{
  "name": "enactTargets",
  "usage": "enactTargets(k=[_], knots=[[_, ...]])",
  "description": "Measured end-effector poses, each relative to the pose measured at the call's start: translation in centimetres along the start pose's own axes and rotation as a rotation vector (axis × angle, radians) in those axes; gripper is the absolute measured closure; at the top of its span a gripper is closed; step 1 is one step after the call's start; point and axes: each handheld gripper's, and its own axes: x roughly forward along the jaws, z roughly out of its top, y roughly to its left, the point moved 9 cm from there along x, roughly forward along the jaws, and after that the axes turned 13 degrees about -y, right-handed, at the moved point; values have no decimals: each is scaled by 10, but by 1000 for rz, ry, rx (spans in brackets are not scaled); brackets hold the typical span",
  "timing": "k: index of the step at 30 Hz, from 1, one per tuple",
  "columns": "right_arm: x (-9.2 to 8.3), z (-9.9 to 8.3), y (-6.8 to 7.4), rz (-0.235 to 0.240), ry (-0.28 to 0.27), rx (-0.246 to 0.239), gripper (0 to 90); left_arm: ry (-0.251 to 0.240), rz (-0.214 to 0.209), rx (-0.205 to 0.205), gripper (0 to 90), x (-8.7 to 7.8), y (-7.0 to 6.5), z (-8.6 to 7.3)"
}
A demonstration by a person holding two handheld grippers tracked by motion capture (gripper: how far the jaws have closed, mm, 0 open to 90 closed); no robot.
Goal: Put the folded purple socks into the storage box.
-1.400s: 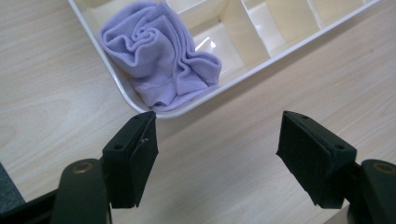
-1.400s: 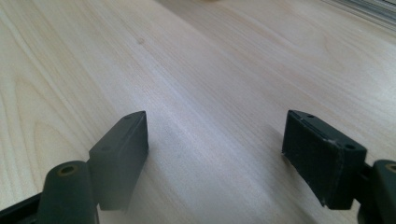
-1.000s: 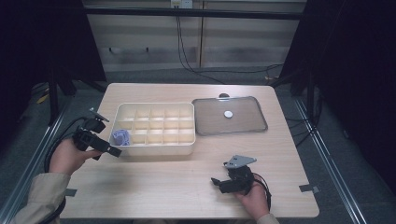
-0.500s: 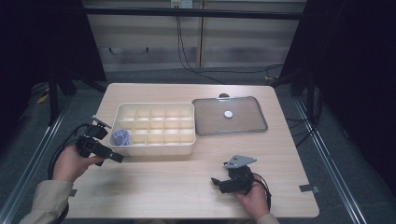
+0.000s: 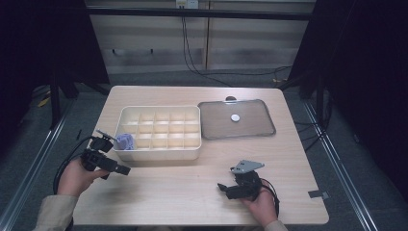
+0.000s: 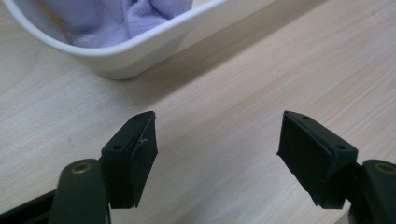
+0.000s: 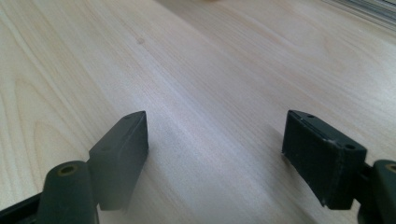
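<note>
A cream divided box (image 5: pixel 159 133) stands on the wooden table (image 5: pixel 192 178). A lilac cloth (image 5: pixel 125 141) lies in its front left compartment, also close up in the left gripper view as the lilac cloth (image 6: pixel 116 18) behind the box's rounded corner (image 6: pixel 126 51). My left gripper (image 5: pixel 122 170) is just left of and in front of that corner, low over the table, open with nothing between its fingers (image 6: pixel 133 154). My right gripper (image 5: pixel 222 188) rests near the front edge, open over bare wood, its fingers (image 7: pixel 121 149) wide apart.
A grey lid (image 5: pixel 235 119) with a white knob (image 5: pixel 235 117) lies flat to the right of the box. Cables trail from both grippers. Dark floor surrounds the table, with metal rails at either side.
My left gripper has drawn back from the box's corner toward the front edge and sunk lower. The right gripper has stayed put.
</note>
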Motion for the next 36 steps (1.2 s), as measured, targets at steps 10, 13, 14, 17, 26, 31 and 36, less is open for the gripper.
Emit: enactTargets(k=[10,13,14,17,26,31,36], knots=[[0,0,0,0,0,0,222,-25,-9,4,283,9,1,-12],[0,0,0,0,0,0,222,-27,-25,13,283,12,0,-14],[0,0,0,0,0,0,222,-23,-29,22,283,12,0,-16],[0,0,0,0,0,0,223,-20,-34,32,283,15,1,-19],[0,0,0,1,1,1,222,-46,-35,63,279,22,-1,-24],[0,0,0,3,0,-1,222,-49,-43,92,272,26,-1,-28],[0,0,1,5,0,0,221,-69,-35,119,279,28,-1,-32]])
